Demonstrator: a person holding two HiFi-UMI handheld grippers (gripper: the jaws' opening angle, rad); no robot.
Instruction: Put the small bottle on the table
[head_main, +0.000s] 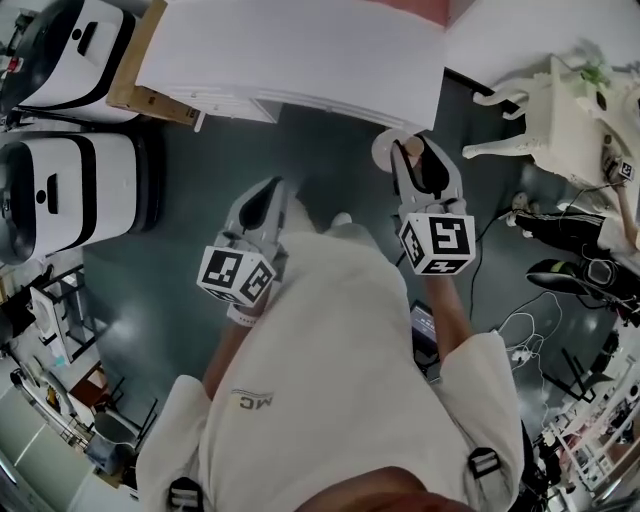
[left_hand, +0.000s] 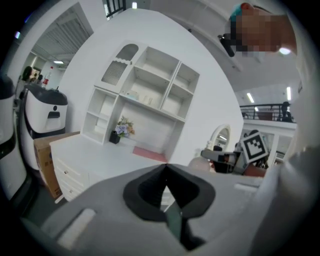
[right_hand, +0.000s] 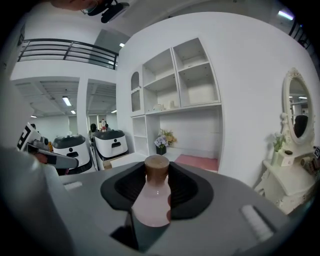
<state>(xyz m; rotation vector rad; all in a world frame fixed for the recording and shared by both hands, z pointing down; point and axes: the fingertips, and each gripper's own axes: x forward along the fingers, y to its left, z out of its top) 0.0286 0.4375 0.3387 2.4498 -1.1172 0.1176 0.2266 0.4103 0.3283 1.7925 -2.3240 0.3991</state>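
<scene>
My right gripper (head_main: 418, 160) clamps the pink, brown-capped small bottle (right_hand: 151, 200); my left gripper (left_hand: 166, 169) is closed, empty, facing the white desk (left_hand: 100, 155).

Lab hall, white robots (head_main: 60, 195), staged dressing table (right_hand: 287, 187)

I am facing a white shelf unit (right_hand: 175, 80) at twelve o'clock, with potted flowers (right_hand: 163, 140) sitting under it. White machines (right_hand: 111, 143) are standing at nine o'clock, and an oval mirror (right_hand: 298, 107) is standing at three o'clock.
</scene>
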